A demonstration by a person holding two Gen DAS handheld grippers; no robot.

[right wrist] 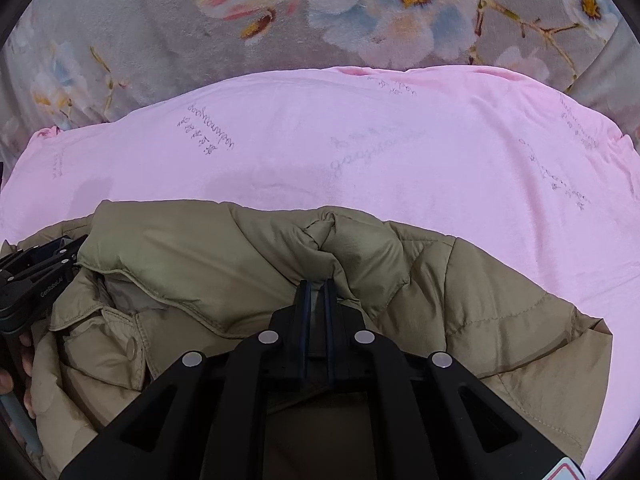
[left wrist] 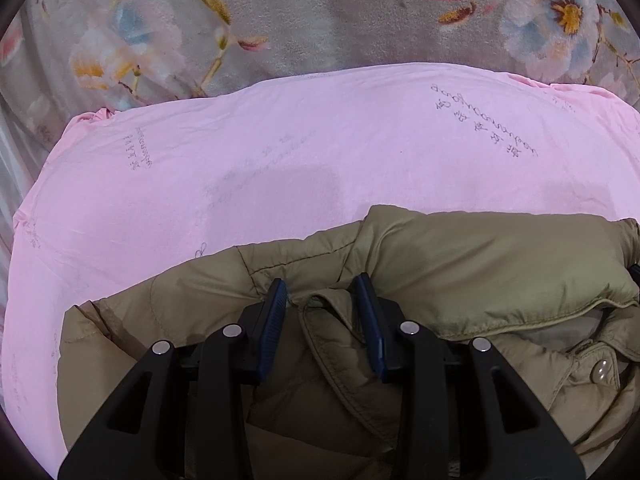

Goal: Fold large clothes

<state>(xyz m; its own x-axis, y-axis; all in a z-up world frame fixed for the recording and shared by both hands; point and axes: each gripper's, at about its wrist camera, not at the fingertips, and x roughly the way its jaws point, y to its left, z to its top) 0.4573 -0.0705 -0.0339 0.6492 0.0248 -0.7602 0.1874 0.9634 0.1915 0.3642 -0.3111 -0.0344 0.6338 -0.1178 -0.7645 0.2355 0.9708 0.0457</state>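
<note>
A khaki padded jacket (left wrist: 460, 264) lies bunched on a pink sheet (left wrist: 240, 168); it also shows in the right wrist view (right wrist: 248, 256). My left gripper (left wrist: 322, 286) is open, its fingers straddling a fold of the jacket near the collar. A snap button (left wrist: 600, 372) sits to its right. My right gripper (right wrist: 317, 286) is shut on a fold of the jacket. The left gripper (right wrist: 36, 268) shows at the left edge of the right wrist view.
The pink sheet (right wrist: 400, 152) with faint grey writing covers the surface around the jacket. Beyond it lies a grey floral blanket (left wrist: 280, 20), also in the right wrist view (right wrist: 160, 32). A hand (right wrist: 24, 360) shows at the lower left.
</note>
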